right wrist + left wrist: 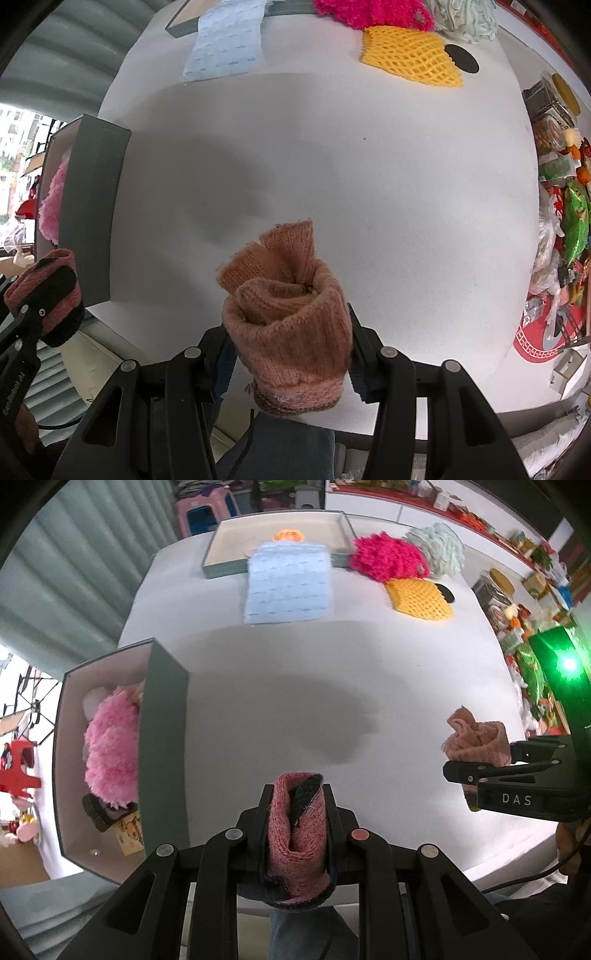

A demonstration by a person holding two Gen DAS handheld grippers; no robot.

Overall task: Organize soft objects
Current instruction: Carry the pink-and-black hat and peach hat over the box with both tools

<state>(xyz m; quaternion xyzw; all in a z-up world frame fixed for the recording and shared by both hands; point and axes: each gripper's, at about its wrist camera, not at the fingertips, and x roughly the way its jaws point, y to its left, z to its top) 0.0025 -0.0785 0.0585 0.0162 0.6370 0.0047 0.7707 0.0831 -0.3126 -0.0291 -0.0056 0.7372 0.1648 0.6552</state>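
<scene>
Our left gripper (297, 812) clamps a pink-and-black knit (295, 834), our right gripper (291, 332) a peach knit (291, 314) — both above the white bench (295, 686). Beyond lie a blue cloth (288, 587) and yellow mesh (419, 599); the right gripper reads "DAS".

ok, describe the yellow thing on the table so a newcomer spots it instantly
On the white table, look to the far right corner, where three soft things cluster. The yellow mesh pad lies flat in front of the fuzzy magenta piece; it alone has an open lattice.
</scene>
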